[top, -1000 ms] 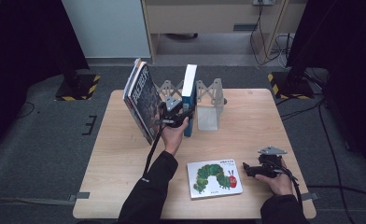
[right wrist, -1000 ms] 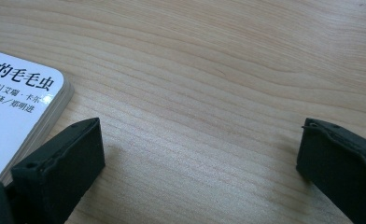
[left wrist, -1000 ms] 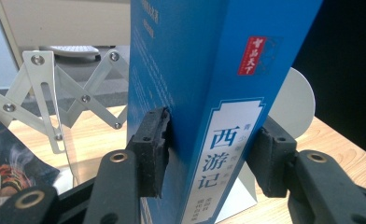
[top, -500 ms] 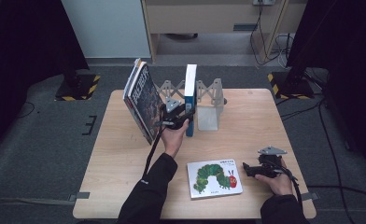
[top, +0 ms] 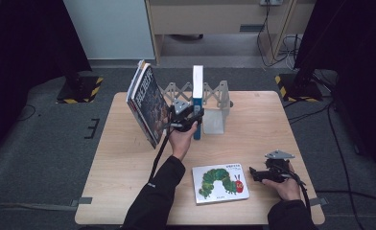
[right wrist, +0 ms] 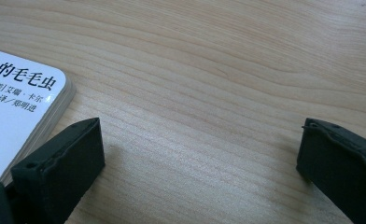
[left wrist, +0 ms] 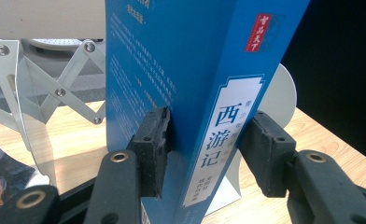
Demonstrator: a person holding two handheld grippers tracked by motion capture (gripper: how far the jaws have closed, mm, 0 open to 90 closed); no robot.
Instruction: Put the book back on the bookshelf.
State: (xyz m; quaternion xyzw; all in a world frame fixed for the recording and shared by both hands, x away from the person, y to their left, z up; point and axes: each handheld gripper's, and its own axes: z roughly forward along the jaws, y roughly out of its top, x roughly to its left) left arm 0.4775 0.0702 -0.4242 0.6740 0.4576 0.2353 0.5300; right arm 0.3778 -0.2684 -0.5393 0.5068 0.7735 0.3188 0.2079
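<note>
Blue book (left wrist: 190, 70) stood upright between the pads of the left tool (left wrist: 204, 151), clamped at its spine end beside the metal rack (top: 215, 103). Right tool (right wrist: 200, 154) rested wide open on the table (right wrist: 218, 56), caterpillar book (right wrist: 17, 112) just beside one pad.

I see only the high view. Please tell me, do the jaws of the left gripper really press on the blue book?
Observer: Yes. In the left gripper view, both pads of the left gripper lie against the upright blue book.
Operator: Does the right gripper hold something?
Observer: No. The right gripper has its jaws wide open over the bare table.
Operator: Where is the caterpillar book?
Observer: The caterpillar book has one corner beside one jaw, outside the gap.
</note>
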